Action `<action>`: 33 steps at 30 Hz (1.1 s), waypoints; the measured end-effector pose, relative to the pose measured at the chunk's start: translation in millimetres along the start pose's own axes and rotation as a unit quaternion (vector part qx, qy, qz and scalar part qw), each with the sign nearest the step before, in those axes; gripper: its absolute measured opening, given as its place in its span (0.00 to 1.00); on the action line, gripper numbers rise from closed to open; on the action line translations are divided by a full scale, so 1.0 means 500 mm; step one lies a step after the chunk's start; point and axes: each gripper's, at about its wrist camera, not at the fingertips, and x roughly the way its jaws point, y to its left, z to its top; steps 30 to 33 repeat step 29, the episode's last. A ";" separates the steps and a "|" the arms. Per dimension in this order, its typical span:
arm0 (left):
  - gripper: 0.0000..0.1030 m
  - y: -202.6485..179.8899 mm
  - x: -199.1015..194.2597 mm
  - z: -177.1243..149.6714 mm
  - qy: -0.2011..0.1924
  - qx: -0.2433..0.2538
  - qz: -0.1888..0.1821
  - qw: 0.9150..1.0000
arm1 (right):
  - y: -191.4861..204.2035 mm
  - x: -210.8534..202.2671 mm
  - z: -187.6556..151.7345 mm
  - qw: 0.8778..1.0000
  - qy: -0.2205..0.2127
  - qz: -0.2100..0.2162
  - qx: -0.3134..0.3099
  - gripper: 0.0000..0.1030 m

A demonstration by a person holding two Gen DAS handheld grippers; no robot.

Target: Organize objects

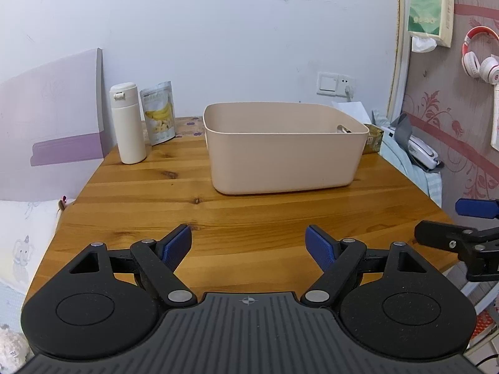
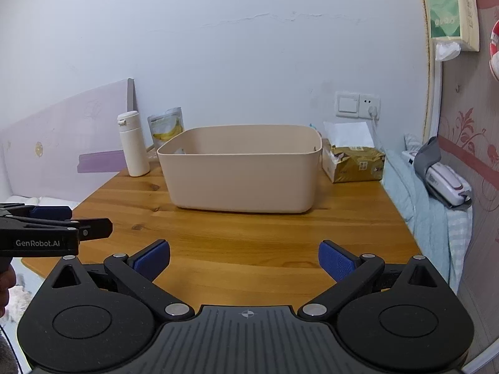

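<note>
Your left tongs (image 1: 248, 244) are spread wide, with nothing between the blue pads (image 1: 176, 244). Your right tongs (image 2: 244, 260) are spread wide too, and they hold nothing. Both hang over the near part of the wooden tabletop (image 1: 249, 215), side by side and apart from each other.

A big beige bin (image 1: 282, 146) sits on the tabletop, toward the back and a bit to the right. From the left wrist view you can see a small thing (image 1: 343, 130) inside it, by the right wall, but it is too hidden to tell what it is.

To the left of the bin stands a white bottle (image 1: 128, 123), straight up, with its lid on. Just behind the bottle and beside it stands a snack bag (image 1: 158, 112) with bananas on the front. The bottle and the bag are well apart from your tongs.

On the right side of the bin, close to its back corner, lies a gold tissue pack (image 2: 354, 163) with a white tissue sticking up. It is near the bin, but you cannot tell if they touch.

Past the right edge of the tabletop lies a light blue cloth (image 2: 418, 193), and a white and grey device (image 2: 443, 180) rests on it. On the wall up high hangs a green tissue box (image 1: 430, 4), and red and white headphones (image 1: 480, 54) hang next to it.
</note>
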 end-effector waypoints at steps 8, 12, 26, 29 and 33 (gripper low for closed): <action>0.79 0.006 0.002 -0.009 0.008 -0.007 0.003 1.000 | 0.004 0.012 -0.009 1.000 0.012 0.003 -0.004 1.00; 0.79 0.011 0.002 -0.007 0.011 -0.012 0.001 1.000 | 0.008 0.011 -0.006 1.000 0.010 0.002 -0.009 1.00; 0.79 0.021 0.037 -0.015 0.025 -0.026 0.003 0.999 | 0.006 0.040 -0.006 1.000 0.028 0.002 -0.009 1.00; 0.80 0.022 0.052 -0.015 0.033 -0.028 0.002 0.999 | 0.002 0.054 -0.008 0.999 0.034 0.004 -0.006 1.00; 0.80 0.022 0.052 -0.015 0.033 -0.028 0.002 0.999 | 0.002 0.054 -0.008 0.999 0.034 0.004 -0.006 1.00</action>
